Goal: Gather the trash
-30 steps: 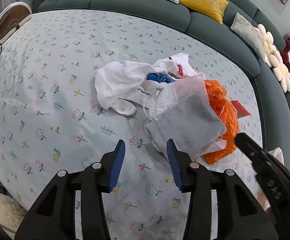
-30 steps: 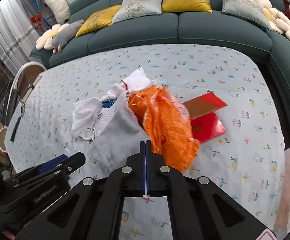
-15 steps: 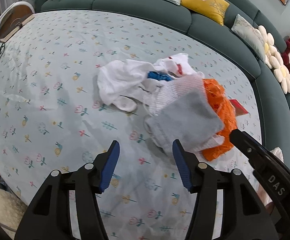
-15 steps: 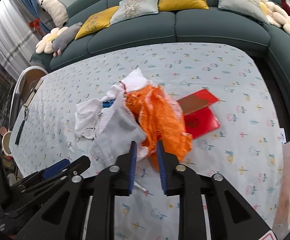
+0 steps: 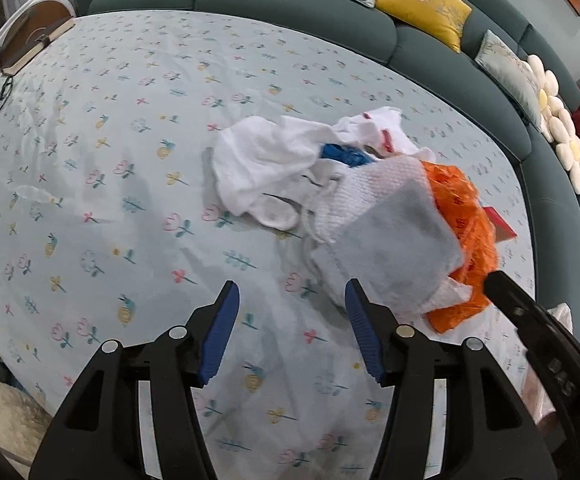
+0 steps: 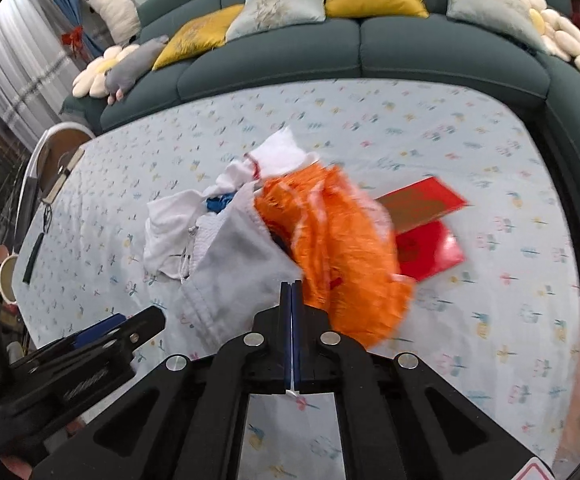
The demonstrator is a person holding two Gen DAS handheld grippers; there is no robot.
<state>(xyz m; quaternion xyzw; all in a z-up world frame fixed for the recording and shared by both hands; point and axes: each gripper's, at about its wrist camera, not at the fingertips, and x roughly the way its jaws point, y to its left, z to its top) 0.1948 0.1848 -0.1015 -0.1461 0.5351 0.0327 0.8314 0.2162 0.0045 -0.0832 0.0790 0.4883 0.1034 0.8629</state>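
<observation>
Left wrist view: left hand-held gripper [image 5: 291,312], jaws apart and empty, low centre over the floral surface [image 5: 90,200]. Trash pile right of centre: one white cloth [image 5: 266,160], one grey cloth [image 5: 393,244], one orange plastic bag [image 5: 465,232]. Right hand-held gripper [image 5: 537,340] at lower right, lettering blurred.

Right wrist view: right hand-held gripper [image 6: 291,304], jaws pressed together, a white scrap at their base, tips at the orange plastic bag's [image 6: 337,248] edge; contact unclear. Two red envelopes [image 6: 429,216] right of centre.
</observation>
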